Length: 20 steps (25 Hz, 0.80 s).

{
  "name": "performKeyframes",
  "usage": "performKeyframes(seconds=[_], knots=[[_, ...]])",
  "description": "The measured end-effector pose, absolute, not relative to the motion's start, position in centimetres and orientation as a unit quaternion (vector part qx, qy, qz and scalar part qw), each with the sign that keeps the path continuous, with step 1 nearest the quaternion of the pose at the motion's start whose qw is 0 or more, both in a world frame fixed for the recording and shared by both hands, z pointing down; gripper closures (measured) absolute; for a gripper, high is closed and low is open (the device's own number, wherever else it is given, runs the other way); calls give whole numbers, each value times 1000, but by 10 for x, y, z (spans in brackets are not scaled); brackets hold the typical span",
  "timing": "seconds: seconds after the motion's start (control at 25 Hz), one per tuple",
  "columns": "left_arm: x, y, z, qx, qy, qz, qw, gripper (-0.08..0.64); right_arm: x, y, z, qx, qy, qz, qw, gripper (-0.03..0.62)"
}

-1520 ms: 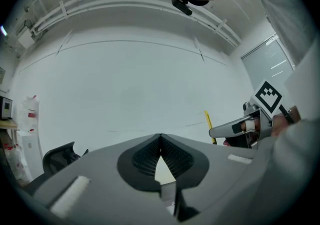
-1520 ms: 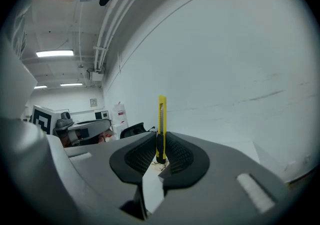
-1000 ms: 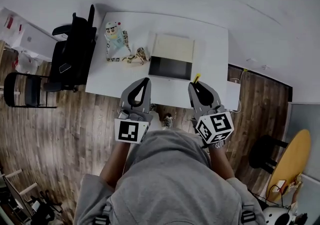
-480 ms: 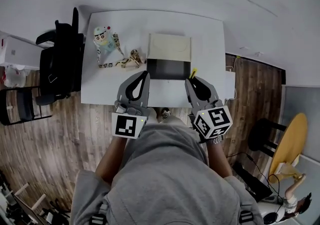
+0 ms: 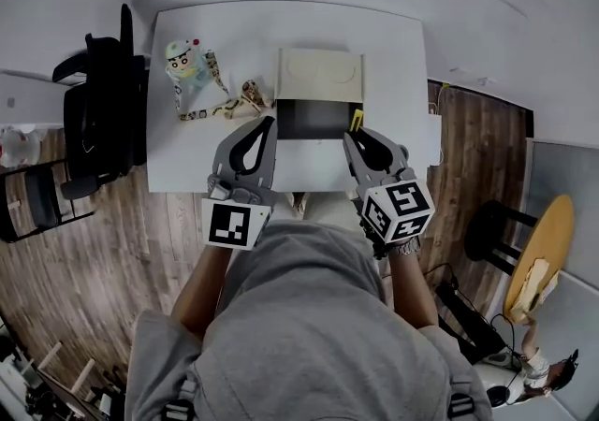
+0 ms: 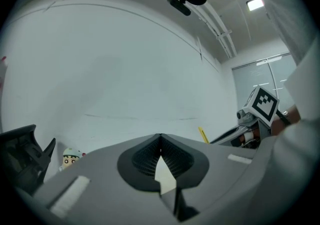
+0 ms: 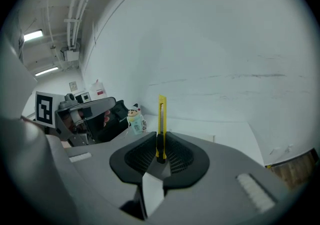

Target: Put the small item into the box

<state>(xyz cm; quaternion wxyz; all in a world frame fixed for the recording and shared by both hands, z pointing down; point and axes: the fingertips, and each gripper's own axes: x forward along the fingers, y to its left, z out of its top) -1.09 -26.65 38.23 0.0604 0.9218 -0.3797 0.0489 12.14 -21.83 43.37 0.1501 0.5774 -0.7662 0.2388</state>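
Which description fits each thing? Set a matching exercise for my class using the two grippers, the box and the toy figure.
Things:
1 left gripper
2 right gripper
3 box
4 cartoon figure

Descriptions:
A near the black chair
B shut on a yellow utility knife
C open, dark inside
D shut, holding nothing

Pairs: 1-D, 2-B, 3-C, 4-A

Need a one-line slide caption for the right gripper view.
Right claw shut on an upright yellow cutter, with the white table and a toy figure beyond.
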Motion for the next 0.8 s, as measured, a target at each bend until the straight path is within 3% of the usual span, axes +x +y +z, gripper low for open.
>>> performKeyframes(seconds=[0.8], knots=[[20,-278,400,912,-396,68,79,557,110,-243,482,442,-819,272,245,520]])
